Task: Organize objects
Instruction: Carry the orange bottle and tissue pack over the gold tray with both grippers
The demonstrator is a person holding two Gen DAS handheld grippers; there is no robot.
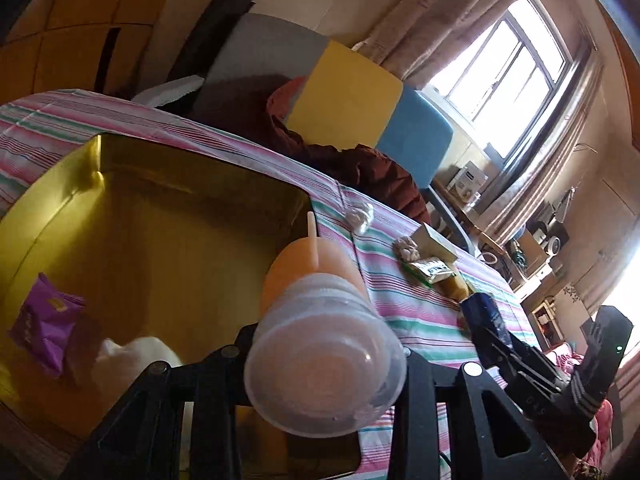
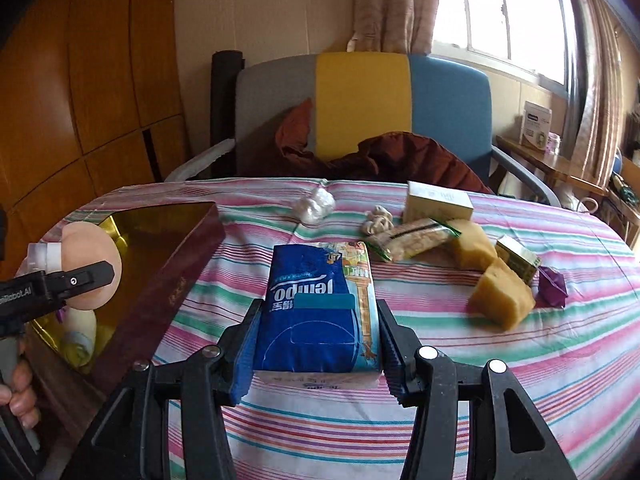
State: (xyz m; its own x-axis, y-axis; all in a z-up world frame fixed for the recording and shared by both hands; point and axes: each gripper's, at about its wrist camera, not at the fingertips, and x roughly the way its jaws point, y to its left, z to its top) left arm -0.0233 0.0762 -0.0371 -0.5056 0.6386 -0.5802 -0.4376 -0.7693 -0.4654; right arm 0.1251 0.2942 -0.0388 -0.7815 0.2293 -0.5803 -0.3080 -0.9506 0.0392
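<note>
The left wrist view looks out along the left claw [image 1: 320,360], rolled so the striped bench [image 1: 420,312] slants, facing down and close over the gold-lined box [image 1: 168,240] at the bench's left; the right wrist view sits level behind the right claw [image 2: 316,344], facing across the bench toward the far chair [image 2: 360,100] and window [image 2: 500,12]; both share the box, bench, chair, and each other's claw.

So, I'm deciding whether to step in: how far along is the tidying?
Early on. The gold-lined box holds a purple packet. The left gripper carries a peach bottle, the right gripper a blue tissue pack. Snack bars, sponges and cartons remain.
</note>
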